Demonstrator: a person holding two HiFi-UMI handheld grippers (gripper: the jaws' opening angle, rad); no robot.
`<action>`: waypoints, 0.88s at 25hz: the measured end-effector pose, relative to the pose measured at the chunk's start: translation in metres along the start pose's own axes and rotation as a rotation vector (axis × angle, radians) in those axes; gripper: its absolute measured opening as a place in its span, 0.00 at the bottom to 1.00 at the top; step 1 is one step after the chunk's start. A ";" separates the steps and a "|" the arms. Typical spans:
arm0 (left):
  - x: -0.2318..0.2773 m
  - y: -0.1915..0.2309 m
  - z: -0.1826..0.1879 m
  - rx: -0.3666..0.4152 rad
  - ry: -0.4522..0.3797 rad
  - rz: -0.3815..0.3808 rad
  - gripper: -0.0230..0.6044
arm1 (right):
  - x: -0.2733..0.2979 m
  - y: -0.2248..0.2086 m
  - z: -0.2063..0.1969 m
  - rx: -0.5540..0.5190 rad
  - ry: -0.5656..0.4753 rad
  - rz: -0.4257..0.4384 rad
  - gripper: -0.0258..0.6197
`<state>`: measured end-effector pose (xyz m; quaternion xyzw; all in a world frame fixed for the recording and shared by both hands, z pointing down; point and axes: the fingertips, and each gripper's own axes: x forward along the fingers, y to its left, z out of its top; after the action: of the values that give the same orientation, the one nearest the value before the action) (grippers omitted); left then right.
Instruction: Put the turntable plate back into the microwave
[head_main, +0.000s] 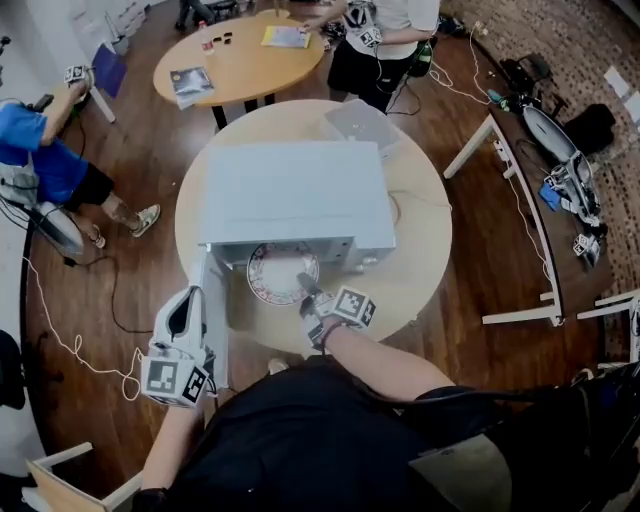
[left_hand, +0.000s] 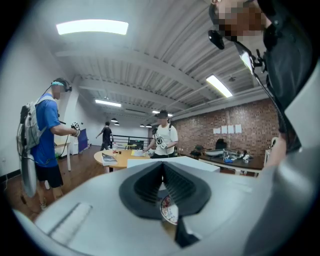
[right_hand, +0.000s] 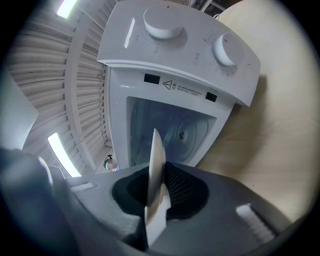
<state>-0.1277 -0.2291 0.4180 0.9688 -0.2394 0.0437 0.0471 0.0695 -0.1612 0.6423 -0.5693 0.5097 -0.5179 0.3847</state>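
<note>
At the left, the person's left gripper (head_main: 188, 298) (left_hand: 162, 172), a grey two-jaw tool carrying a marker cube, is hovering off the front left edge of the round pale wooden table (head_main: 420, 260). Its dark ribbed jaws are lying pressed together with nothing between them. Just beside it, the white microwave door (head_main: 218, 330) is hanging open, swung out towards the person past the table's front edge.

The boxy white microwave oven (head_main: 295, 195) (right_hand: 175, 55) is sitting across the middle of the table, its two round dials facing the person. At the mouth of its cavity, the round white turntable plate with a patterned reddish rim (head_main: 275, 272) (right_hand: 156, 150) is lying level, its far rim reaching under the oven's top edge and its near part over the table's front.

To the right of the plate, the right gripper (head_main: 308, 292) (right_hand: 156, 170) is clamping the plate's near rim between its jaws, the plate showing edge-on in the right gripper view and pointing into the lit cavity.

Beyond, a person in a white shirt (head_main: 385, 30) is standing between this table and a round orange-brown wooden table (head_main: 240, 65).
</note>
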 end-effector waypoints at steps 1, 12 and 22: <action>0.000 0.001 0.001 0.000 0.000 0.004 0.04 | 0.001 0.001 -0.001 0.000 0.004 0.003 0.09; 0.006 0.000 0.002 0.021 0.014 0.011 0.04 | 0.014 0.000 0.006 0.010 0.004 0.011 0.09; 0.015 0.002 0.001 0.027 0.029 0.018 0.04 | 0.027 -0.005 0.015 0.021 0.002 0.009 0.09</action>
<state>-0.1153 -0.2376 0.4190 0.9664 -0.2468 0.0612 0.0373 0.0839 -0.1879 0.6497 -0.5623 0.5072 -0.5222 0.3923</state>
